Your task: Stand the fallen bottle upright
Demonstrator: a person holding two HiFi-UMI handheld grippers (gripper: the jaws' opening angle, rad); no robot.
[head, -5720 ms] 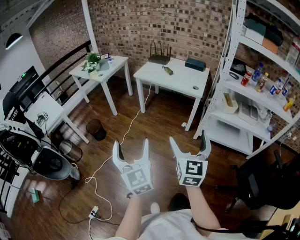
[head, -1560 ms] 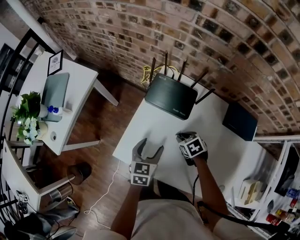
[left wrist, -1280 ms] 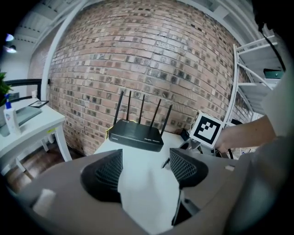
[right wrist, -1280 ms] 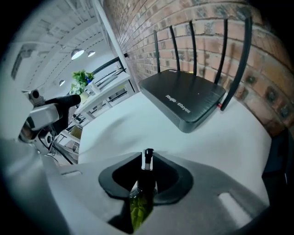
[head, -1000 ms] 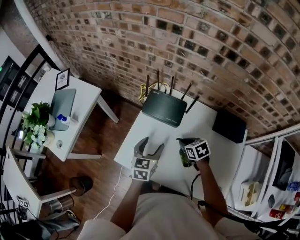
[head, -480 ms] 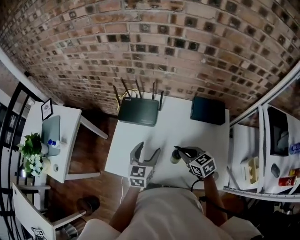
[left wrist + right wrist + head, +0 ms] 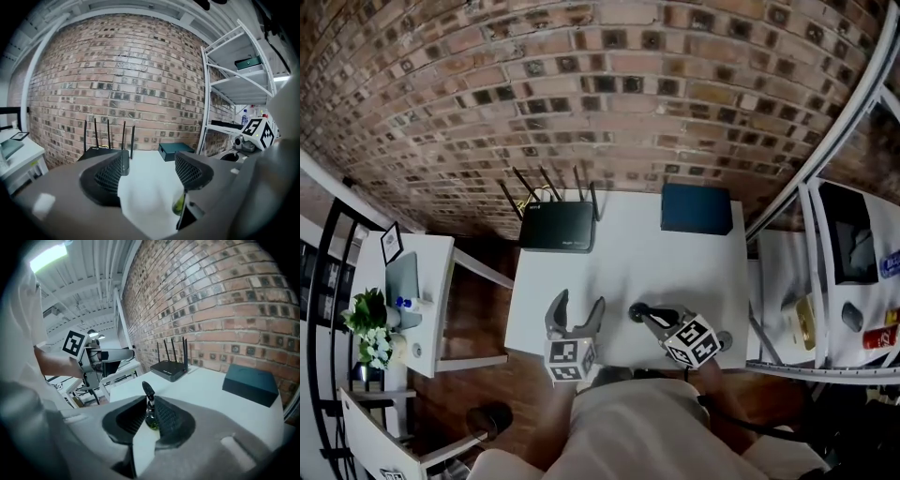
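Holding the bottle (image 7: 149, 401) cap-up, my right gripper (image 7: 649, 316) has its jaws clamped on the green body, over the near part of the tabletop (image 7: 628, 262). Over the last second or so I have drawn both grippers back from mid-table towards the near edge. The bottle now looks upright rather than lying, so I judge the righting is nearly done. I cannot tell whether its base is on the tabletop yet. That needs settling before I let go. My left gripper (image 7: 578, 306) hovers just beside it. Its jaws have just been opening and stand partly apart with nothing between them. Further back are the router (image 7: 555, 225) and a dark box (image 7: 697, 208), both well apart from the bottle. A shelf rack (image 7: 825, 272) stands off to the right. Nothing blocks the spot under the bottle. The near edge is the one thing I'd watch.
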